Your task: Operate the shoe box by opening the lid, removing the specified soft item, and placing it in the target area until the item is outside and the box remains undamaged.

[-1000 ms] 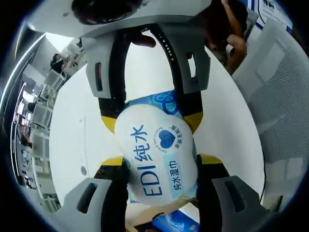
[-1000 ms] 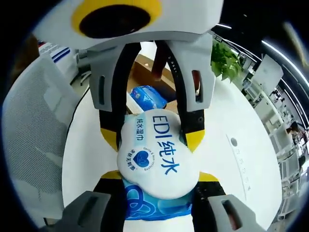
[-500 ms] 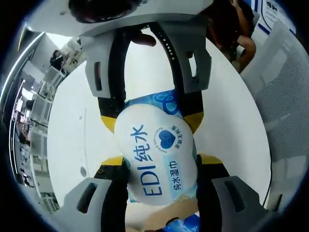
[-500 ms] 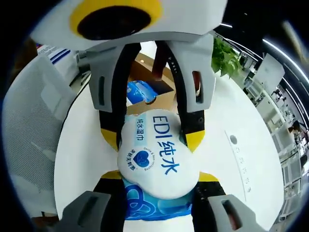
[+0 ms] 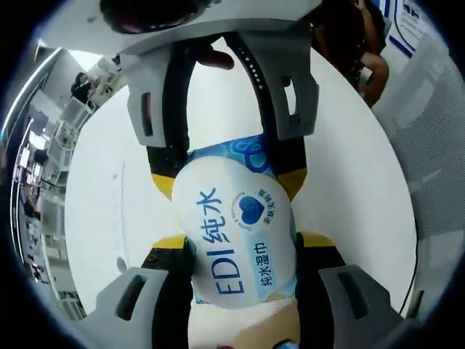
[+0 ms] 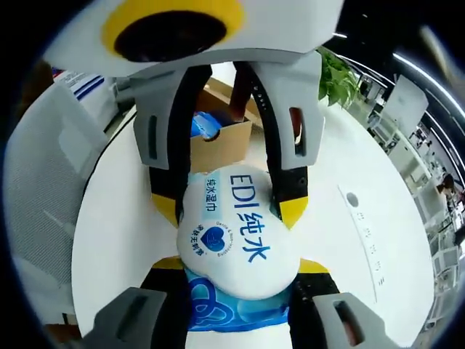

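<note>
A white and blue wet-wipes pack (image 5: 236, 233) printed "EDI" hangs above the white table, held from both ends. My left gripper (image 5: 240, 247) is shut on its near end, and my right gripper (image 5: 225, 171) reaches in from the top, shut on the far end. In the right gripper view the same wet-wipes pack (image 6: 232, 233) sits between my right gripper (image 6: 236, 265) and the left gripper (image 6: 229, 207) opposite. Beyond them stands the open cardboard shoe box (image 6: 218, 142), with another blue pack (image 6: 203, 125) inside.
The round white table (image 6: 349, 276) lies under the pack. White mesh chairs (image 6: 43, 182) (image 5: 436, 145) stand beside it. A potted plant (image 6: 336, 73) is at the far side. A person (image 5: 356, 36) sits beyond the table edge.
Both views have shifted with the hands. In the right gripper view the box now shows its side wall and looks farther back. The hold on the pack is unchanged.
</note>
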A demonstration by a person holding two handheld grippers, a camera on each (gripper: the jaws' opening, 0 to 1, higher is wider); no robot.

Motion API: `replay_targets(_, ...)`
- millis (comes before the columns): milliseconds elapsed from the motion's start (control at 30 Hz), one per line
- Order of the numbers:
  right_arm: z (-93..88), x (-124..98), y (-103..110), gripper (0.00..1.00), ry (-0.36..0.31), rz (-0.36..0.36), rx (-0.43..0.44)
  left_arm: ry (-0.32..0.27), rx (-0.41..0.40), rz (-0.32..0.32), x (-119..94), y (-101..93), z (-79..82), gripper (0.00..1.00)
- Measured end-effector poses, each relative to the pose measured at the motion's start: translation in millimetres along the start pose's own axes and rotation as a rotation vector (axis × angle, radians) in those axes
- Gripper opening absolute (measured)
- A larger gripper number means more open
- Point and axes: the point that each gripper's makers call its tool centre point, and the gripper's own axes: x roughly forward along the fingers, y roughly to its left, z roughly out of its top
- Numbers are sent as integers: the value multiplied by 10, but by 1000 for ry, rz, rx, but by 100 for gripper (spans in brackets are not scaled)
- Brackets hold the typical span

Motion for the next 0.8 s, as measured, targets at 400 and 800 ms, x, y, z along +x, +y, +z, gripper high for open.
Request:
replay_targets(400,-130,232,-8,50,-4,30,23,21,-5,-37,190,-76,-91,56)
replay_targets(800,-192,355,-20,50,-10,45,37,27,-12,-51,285,-58,-165,56)
